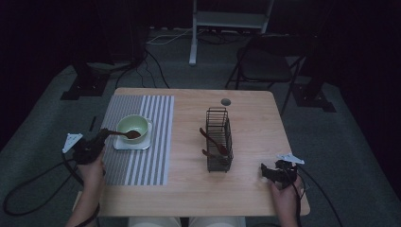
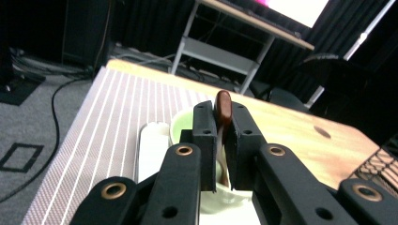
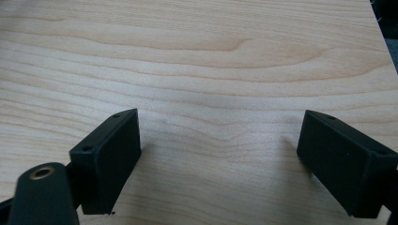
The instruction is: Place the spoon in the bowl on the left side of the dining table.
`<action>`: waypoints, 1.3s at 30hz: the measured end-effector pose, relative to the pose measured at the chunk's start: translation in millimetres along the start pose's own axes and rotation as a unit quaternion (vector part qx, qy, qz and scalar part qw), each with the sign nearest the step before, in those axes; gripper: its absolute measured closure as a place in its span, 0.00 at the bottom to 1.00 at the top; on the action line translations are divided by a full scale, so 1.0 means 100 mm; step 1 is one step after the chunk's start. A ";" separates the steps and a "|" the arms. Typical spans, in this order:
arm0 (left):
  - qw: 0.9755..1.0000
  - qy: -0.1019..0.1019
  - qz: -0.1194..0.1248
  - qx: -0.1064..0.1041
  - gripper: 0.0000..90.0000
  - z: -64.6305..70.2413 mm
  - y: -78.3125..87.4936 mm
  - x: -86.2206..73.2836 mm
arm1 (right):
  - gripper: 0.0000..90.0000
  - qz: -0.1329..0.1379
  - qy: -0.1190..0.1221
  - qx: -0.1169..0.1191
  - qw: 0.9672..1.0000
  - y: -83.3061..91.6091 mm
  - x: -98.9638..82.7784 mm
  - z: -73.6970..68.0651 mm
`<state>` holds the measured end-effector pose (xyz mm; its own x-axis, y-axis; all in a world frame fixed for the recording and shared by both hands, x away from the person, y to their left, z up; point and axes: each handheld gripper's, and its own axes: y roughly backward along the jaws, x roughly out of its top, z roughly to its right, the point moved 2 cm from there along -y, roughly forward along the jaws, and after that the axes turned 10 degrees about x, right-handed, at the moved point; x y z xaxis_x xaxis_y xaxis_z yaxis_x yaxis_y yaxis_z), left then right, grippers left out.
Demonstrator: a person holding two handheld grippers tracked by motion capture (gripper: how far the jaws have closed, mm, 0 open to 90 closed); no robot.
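A brown wooden spoon (image 1: 124,134) lies tilted, its head inside a pale green bowl (image 1: 134,125) and its handle reaching left. My left gripper (image 1: 102,135) is shut on that handle. The bowl stands on a small white square dish (image 1: 124,145). In the left gripper view the jaws of the left gripper (image 2: 220,119) clamp the spoon handle (image 2: 223,104), with the green bowl (image 2: 180,123) just behind them. My right gripper (image 1: 265,171) rests low at the table's front right, open. In the right gripper view the right gripper (image 3: 218,154) has only bare wood between its jaws.
A grey striped placemat (image 1: 151,156) covers the left half of the wooden table (image 1: 255,118). A black wire basket (image 1: 219,142) holding more brown utensils stands mid-table. A folding chair (image 1: 265,66) and cables sit on the floor beyond.
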<state>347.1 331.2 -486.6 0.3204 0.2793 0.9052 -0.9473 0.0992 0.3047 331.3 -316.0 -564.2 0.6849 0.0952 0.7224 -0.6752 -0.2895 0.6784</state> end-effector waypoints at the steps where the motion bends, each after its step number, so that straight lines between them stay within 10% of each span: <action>1: 1.000 -0.002 -0.006 -0.003 0.93 0.00 -0.01 -0.03 | 0.15 0.000 0.000 0.000 1.000 0.00 0.00 0.00; 15: 0.995 -0.084 -0.044 0.033 0.71 0.07 -0.04 -0.22 | 0.15 0.000 0.000 0.000 1.000 0.00 0.00 0.00; 28: 0.987 -0.101 -0.109 0.051 0.20 0.04 -0.05 -0.40 | 0.15 0.000 0.000 0.000 1.000 0.00 0.00 0.00; 39: 0.982 -0.127 -0.132 0.038 0.11 -0.01 0.07 -0.49 | 0.15 0.000 -0.001 0.000 1.000 0.00 0.00 0.00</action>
<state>324.6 319.1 -528.7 0.5519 0.0045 0.8339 -0.8324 0.0623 0.5506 331.3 -315.8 -564.1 0.6861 0.0930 0.7215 -0.6747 -0.2895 0.6790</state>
